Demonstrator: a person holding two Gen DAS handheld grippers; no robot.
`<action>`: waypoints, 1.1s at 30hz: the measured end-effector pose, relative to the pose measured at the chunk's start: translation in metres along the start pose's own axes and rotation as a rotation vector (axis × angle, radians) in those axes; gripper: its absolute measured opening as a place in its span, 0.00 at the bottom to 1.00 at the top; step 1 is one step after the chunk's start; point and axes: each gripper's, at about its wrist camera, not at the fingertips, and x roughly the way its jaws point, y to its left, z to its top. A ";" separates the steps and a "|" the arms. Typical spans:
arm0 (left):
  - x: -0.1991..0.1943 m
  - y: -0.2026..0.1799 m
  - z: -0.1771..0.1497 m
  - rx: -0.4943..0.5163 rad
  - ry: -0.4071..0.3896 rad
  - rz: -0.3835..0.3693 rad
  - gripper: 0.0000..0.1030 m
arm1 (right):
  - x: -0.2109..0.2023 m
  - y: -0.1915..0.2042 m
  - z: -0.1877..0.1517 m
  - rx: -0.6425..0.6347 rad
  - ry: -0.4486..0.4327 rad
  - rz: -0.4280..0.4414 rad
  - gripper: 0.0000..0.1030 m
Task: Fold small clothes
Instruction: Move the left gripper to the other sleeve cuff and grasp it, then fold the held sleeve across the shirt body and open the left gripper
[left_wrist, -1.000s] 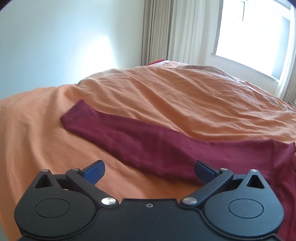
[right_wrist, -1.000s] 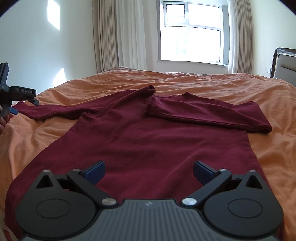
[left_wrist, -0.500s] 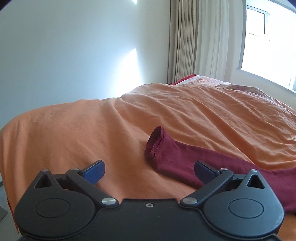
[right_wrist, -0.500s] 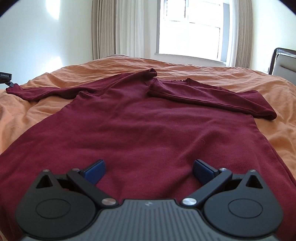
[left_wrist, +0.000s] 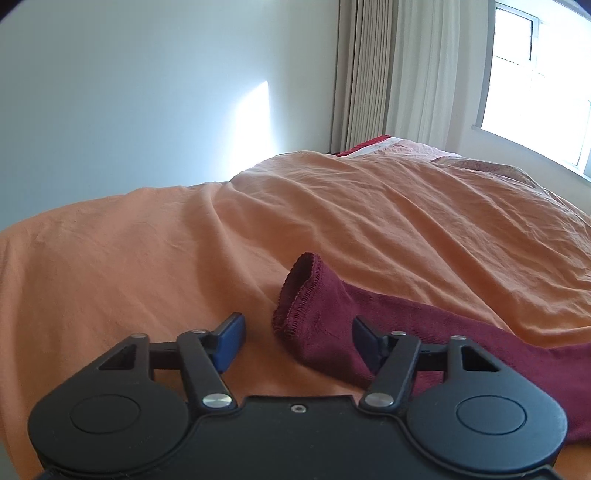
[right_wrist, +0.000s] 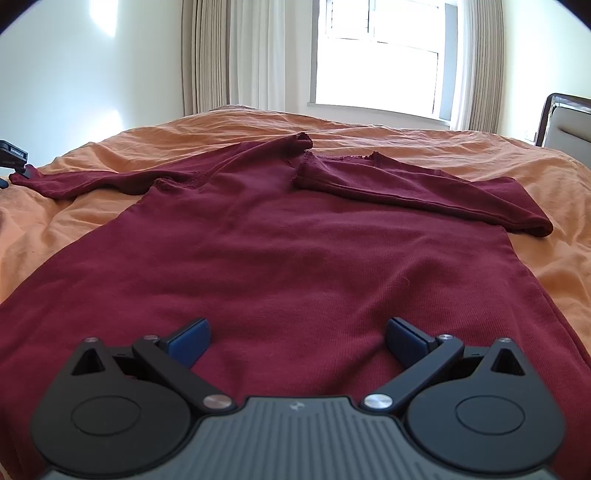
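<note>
Maroon shirt (right_wrist: 295, 258) lengthwise, collar toward window (right_wrist: 376, 62).

Around the dark red long-sleeved knit shirt (right_wrist: 295, 258), spread flat on the bed's rumpled orange cover (right_wrist: 480, 147), open cover lies on every side. The stretched-out sleeve's open cuff (left_wrist: 299, 295) sits between the spread left tongs (left_wrist: 295, 339), with bare cover beyond it. The other sleeve (right_wrist: 417, 192) lies folded across the shirt's chest. Beyond the shirt's far right side stands a brown-framed padded headboard (right_wrist: 565, 125).
</note>
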 end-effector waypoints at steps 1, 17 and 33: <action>0.000 0.001 0.000 -0.003 0.003 0.013 0.47 | 0.000 0.000 0.000 0.000 0.000 0.000 1.00; -0.064 -0.045 0.038 0.017 -0.120 -0.114 0.06 | -0.008 -0.007 0.006 0.021 0.005 0.024 1.00; -0.200 -0.244 0.011 0.243 -0.207 -0.555 0.06 | -0.056 -0.055 -0.012 0.175 -0.113 0.007 1.00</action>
